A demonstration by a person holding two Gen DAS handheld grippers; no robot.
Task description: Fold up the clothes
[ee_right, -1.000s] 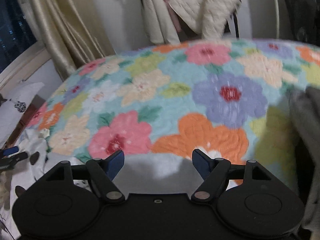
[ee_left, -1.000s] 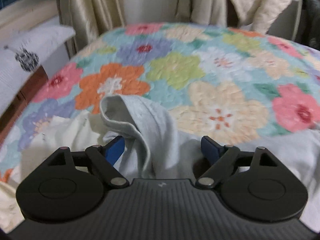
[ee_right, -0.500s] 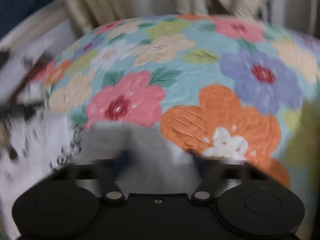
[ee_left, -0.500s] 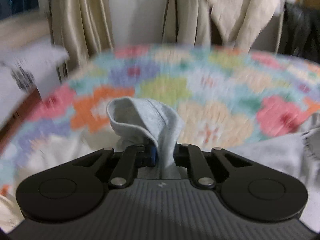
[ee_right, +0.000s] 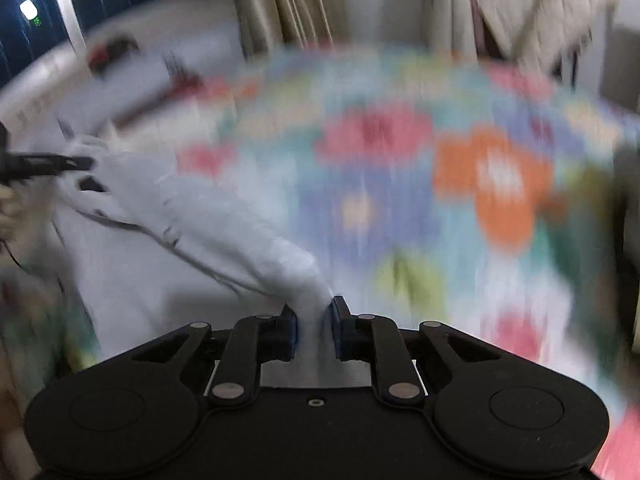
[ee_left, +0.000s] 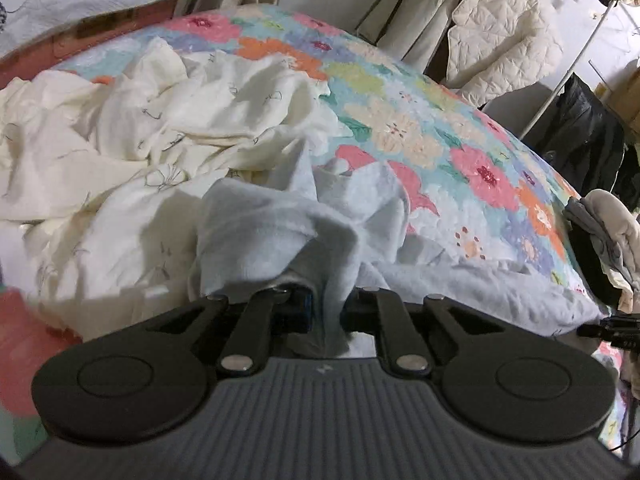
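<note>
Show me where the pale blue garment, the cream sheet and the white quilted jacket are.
pale blue garment (ee_left: 280, 220), left wrist view, bunched fold above the fingers
cream sheet (ee_left: 120, 128), left wrist view, crumpled middle
white quilted jacket (ee_left: 500, 40), left wrist view, hanging front panel

Home bedroom; floral quilt (ee_left: 400, 128) on a bed, curtains (ee_right: 288, 0), hanging quilted jacket (ee_left: 500, 36)

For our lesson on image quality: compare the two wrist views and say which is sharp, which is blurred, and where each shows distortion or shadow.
Left wrist view: sharp, fisheye bending the floral quilt into a dome, grey garment shadowed near the left gripper. Right wrist view: heavy motion blur smears the quilt, while the right gripper itself looks crisp.
</note>
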